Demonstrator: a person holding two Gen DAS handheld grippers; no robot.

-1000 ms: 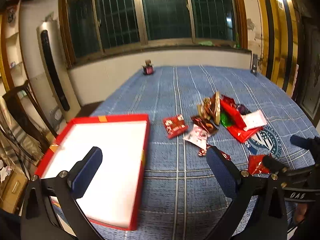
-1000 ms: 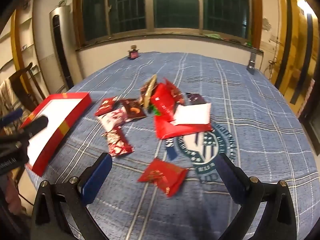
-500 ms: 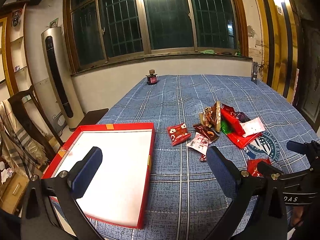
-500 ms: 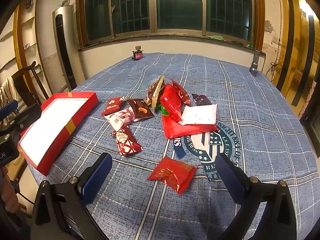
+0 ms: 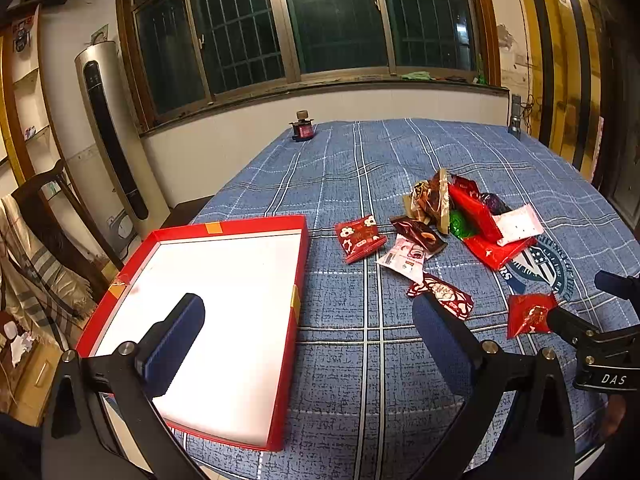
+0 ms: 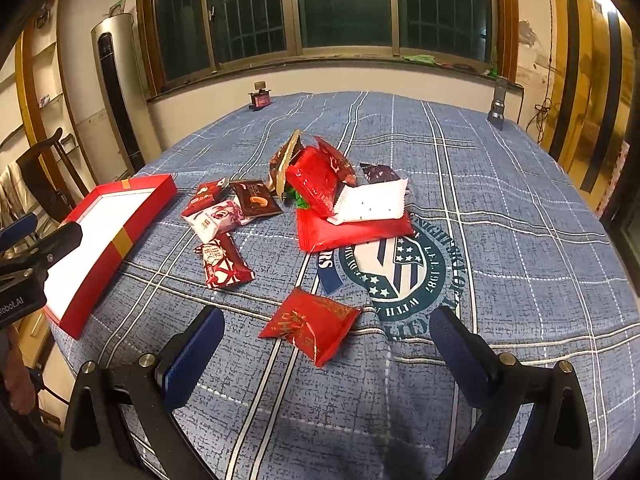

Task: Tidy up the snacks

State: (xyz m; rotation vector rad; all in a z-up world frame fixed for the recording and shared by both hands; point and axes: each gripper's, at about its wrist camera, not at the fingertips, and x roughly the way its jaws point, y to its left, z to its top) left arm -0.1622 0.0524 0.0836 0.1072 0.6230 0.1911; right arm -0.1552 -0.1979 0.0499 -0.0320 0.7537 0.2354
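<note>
A red box (image 5: 298,268) with a white, bare inside lies at the table's left; it also shows in the right wrist view (image 6: 132,216). Several snack packets lie in a loose pile (image 5: 468,212) to its right, also in the right wrist view (image 6: 332,192). A single red packet (image 6: 310,326) lies nearest, just ahead of my right gripper (image 6: 324,334), which is open and empty. My left gripper (image 5: 308,316) is open and empty, above the box's right edge. A red-and-white patterned packet (image 6: 222,262) lies between box and pile.
The table has a blue checked cloth (image 5: 360,360) with a round crest print (image 6: 400,268). A small dark object (image 5: 304,130) stands at the far edge, a grey one (image 6: 498,108) at the far right. A chair (image 5: 48,216) stands left of the table.
Both grippers have risen and tilted up a little, so the table sits lower in both views. Both stay open. The box and packets have not moved.
</note>
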